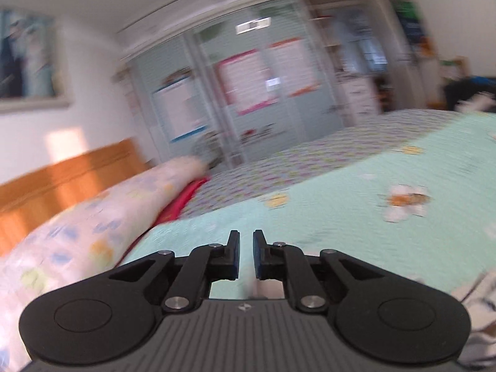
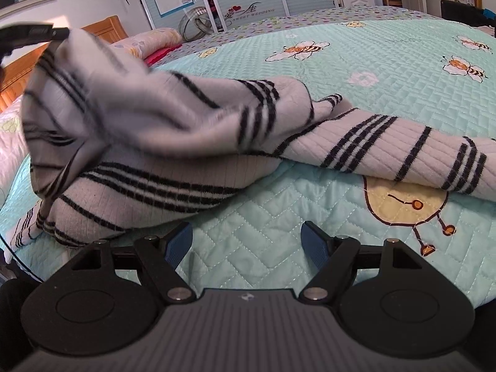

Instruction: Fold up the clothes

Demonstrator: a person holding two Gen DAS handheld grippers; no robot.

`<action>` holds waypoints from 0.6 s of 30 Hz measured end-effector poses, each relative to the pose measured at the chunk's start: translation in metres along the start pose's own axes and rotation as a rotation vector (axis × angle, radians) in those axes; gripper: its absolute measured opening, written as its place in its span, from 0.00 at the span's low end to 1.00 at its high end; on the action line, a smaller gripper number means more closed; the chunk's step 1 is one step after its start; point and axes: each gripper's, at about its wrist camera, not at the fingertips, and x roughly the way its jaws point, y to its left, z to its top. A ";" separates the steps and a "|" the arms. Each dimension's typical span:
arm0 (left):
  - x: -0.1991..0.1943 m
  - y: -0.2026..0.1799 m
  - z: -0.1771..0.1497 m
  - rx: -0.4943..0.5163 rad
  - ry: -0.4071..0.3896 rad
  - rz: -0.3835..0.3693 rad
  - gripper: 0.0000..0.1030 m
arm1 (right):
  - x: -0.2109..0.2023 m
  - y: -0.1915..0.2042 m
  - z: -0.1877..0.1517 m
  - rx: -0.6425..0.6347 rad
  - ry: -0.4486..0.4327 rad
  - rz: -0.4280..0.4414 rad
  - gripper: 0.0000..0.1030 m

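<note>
A white knitted garment with black stripes (image 2: 155,130) lies bunched across the teal quilted bedspread (image 2: 387,62). Its left part is lifted and blurred, hanging from my left gripper (image 2: 60,34) at the upper left of the right wrist view. In the left wrist view that gripper (image 1: 246,248) shows only a narrow gap between its blue pads, with pale cloth low between the fingers and a bit of the striped garment (image 1: 483,310) at the lower right. My right gripper (image 2: 246,241) stands open just above the bedspread, close in front of the garment, with nothing between its fingers.
A floral pillow (image 1: 77,232) and a red item (image 1: 183,201) lie at the bed's left end, against a wooden headboard (image 1: 62,179). Sliding wardrobe doors (image 1: 232,93) stand beyond the bed. A dark chair (image 2: 465,12) is at the far right.
</note>
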 end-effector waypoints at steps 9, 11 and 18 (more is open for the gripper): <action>-0.054 -0.017 -0.109 -0.054 0.191 -0.089 0.42 | -0.001 0.004 -0.002 0.000 -0.001 0.000 0.76; -0.064 -0.023 -0.124 -0.053 0.202 -0.126 0.42 | -0.001 0.005 -0.001 0.007 -0.002 -0.002 0.76; -0.067 -0.039 -0.149 -0.039 0.145 -0.176 0.44 | -0.028 0.004 0.015 0.091 -0.171 0.092 0.76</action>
